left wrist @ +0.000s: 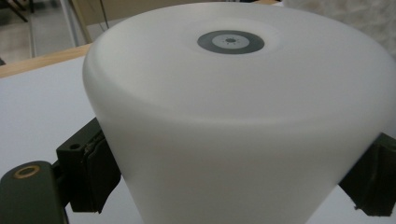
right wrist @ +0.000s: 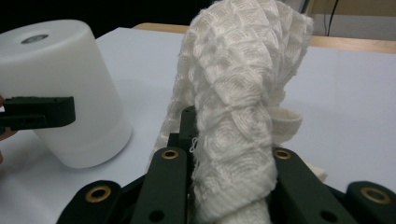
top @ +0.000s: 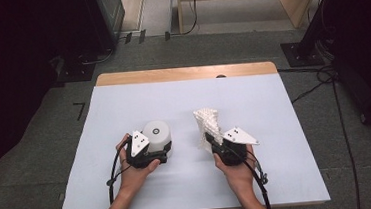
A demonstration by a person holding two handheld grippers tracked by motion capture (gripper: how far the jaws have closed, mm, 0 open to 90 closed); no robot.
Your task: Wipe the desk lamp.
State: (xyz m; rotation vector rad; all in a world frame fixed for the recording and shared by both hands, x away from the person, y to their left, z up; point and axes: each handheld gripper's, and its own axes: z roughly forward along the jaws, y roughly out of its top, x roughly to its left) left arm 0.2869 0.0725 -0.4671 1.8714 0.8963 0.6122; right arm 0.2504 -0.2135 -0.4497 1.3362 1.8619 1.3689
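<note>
We're bracing the white cylinder (top: 157, 135) between the left gripper's (top: 161, 154) jaws, standing on the table (top: 123, 104). Our right gripper (top: 211, 141) is clamping the knitted white cloth (top: 209, 121), which is rising just ahead of it. We're likely mid-grasp; next probably calls for bringing cloth to cylinder.

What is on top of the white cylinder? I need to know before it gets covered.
The white cylinder carries only a small grey ring with a dark centre dot on its flat top. Nothing rests on it. The left gripper clamps its sides; its underside against the table is hidden.
</note>
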